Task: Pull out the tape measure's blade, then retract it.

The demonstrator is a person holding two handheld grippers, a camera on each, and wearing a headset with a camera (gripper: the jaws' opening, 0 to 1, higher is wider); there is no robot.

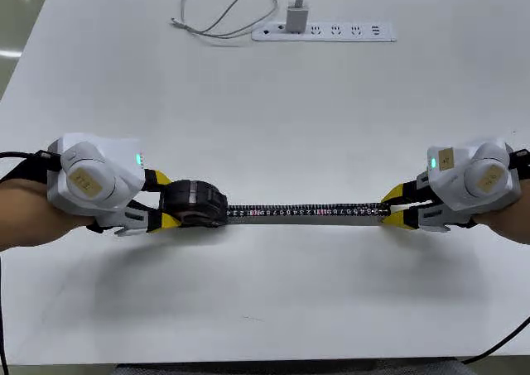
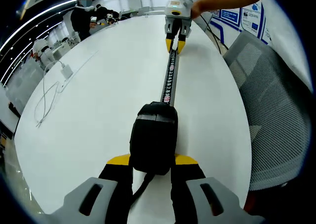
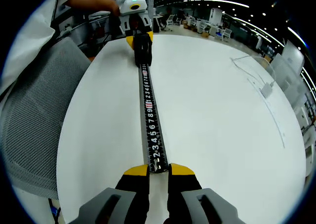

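Tape measure (image 1: 193, 204) is lying across the near part of the white worktop (image 1: 265, 127), with the yellow-tipped fingers (image 2: 118, 159) of the left gripper (image 1: 166, 199) clamping its black case. Its blade (image 1: 306, 212) is stretching straight toward the right gripper (image 1: 391, 209), whose fingers (image 3: 136, 170) are pinching the blade's end. Farther back, a power strip (image 1: 331, 31) with a charger (image 1: 296, 16) and looped cable (image 1: 224, 11) is lying on the worktop.

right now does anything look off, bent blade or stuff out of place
Nothing stands out. The blade runs straight, with no kink or twist, from the tape measure case in the left gripper to the right gripper clamped on its tip. The power strip and cable lie well away.
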